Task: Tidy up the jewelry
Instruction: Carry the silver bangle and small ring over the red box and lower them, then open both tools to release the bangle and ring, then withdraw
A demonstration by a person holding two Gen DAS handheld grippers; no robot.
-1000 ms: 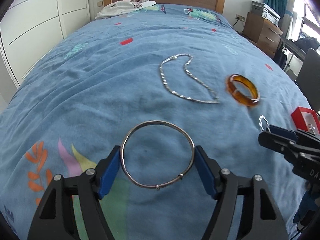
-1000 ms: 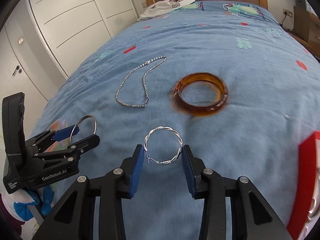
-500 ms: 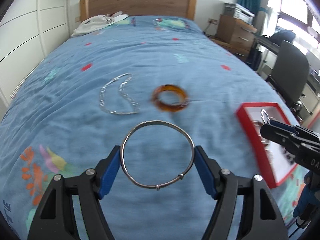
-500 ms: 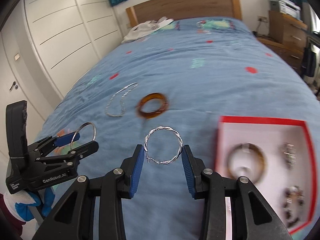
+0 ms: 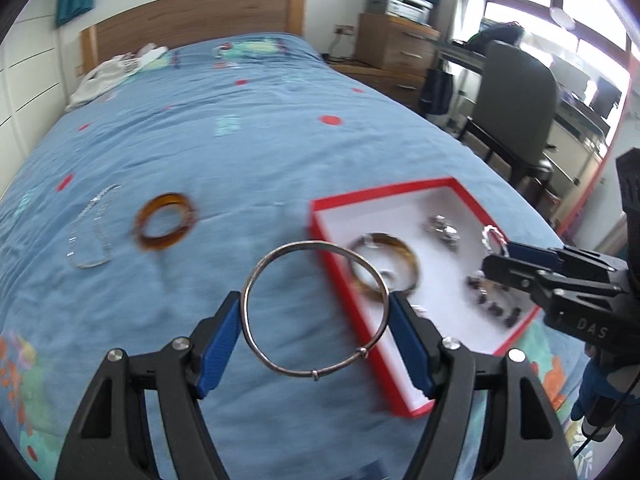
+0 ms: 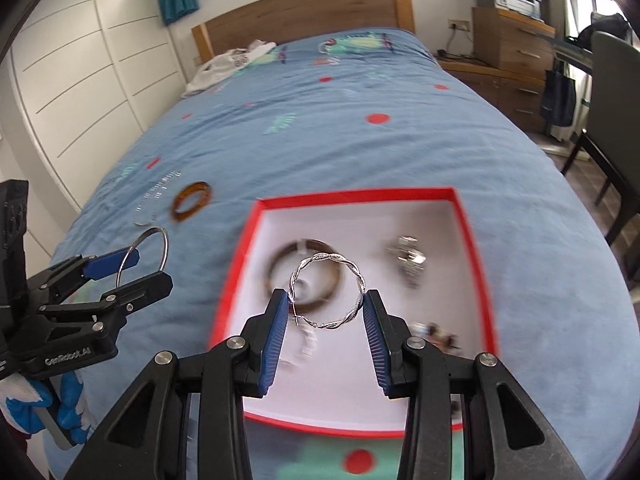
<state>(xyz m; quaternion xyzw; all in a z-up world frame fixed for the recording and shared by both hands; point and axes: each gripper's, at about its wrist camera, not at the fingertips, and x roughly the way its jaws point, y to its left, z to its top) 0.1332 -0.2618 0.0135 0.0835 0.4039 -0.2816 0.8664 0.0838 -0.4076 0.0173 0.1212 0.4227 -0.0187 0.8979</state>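
My left gripper (image 5: 316, 316) is shut on a thin silver bangle (image 5: 280, 368), held above the blue bedspread at the left rim of the red jewelry box (image 5: 316, 210). My right gripper (image 6: 325, 304) is shut on a twisted silver hoop (image 6: 358, 276) and hangs over the red jewelry box (image 6: 352, 196). The box's white inside holds a brown bangle (image 6: 280, 256), a silver clasp piece (image 6: 410, 260) and dark beads. An amber bangle (image 5: 166, 222) and a silver chain (image 5: 90, 232) lie on the bed to the left.
White clothing (image 6: 232, 62) lies near the wooden headboard (image 6: 304, 8). A wooden dresser (image 6: 512, 44) and a grey chair (image 5: 516, 96) stand right of the bed. White wardrobe doors (image 6: 72, 80) run along the left.
Both grippers have swung to the right across the bed with their rings, from over the chain and amber bangle to the red box, which has come fully into view.
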